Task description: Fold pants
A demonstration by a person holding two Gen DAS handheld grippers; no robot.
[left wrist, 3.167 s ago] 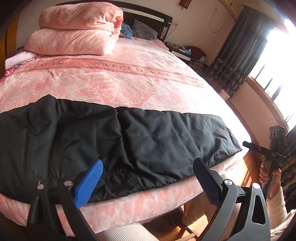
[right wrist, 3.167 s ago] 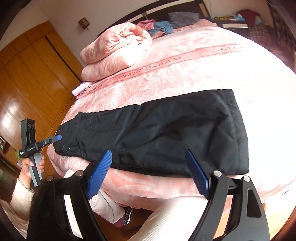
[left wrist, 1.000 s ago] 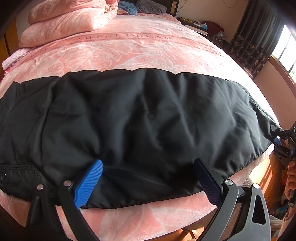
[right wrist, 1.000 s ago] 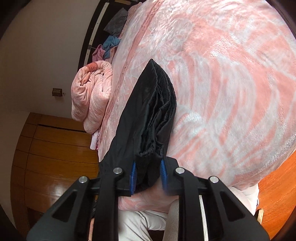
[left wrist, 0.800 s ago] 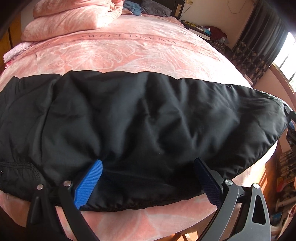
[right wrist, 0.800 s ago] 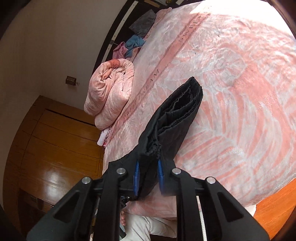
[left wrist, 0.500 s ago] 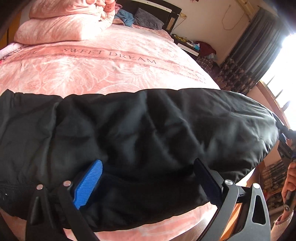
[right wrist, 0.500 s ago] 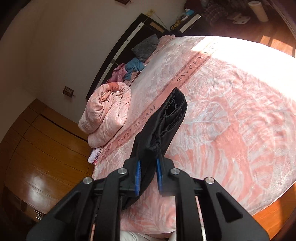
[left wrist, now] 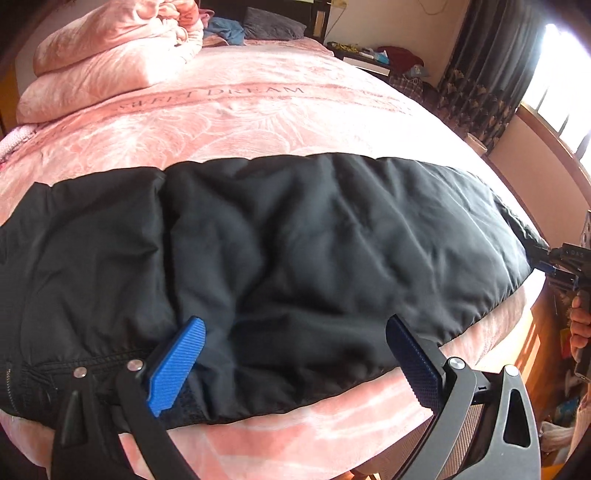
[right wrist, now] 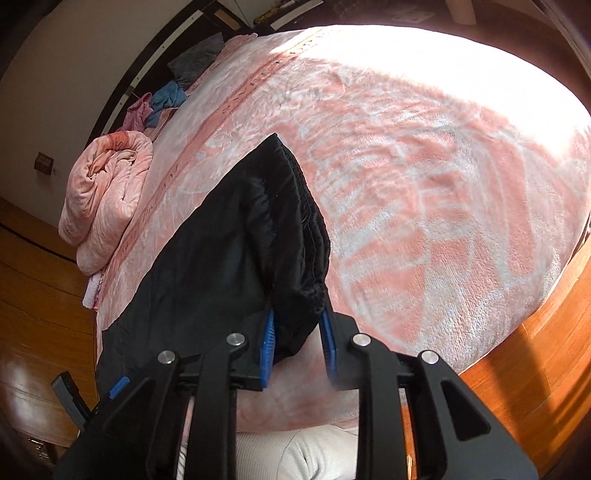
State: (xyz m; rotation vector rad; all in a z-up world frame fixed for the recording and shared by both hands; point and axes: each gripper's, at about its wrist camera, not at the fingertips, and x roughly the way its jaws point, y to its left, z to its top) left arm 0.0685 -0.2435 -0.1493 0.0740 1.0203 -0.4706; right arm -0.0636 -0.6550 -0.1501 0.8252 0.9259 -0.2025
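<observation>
i have the black pants (left wrist: 295, 251) stretched along the near edge of the bed (left wrist: 258, 122). my left tongs (left wrist: 291, 354) gape empty over them; my right tongs' (right wrist: 297, 341) jaws have just been opening, the cuff end loose between them. i'd regrip before folding across

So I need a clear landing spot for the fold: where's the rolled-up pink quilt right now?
The pink quilt sits at the bed's head end, far left in the left wrist view, beyond the black pants and left of the grey pillow.
</observation>
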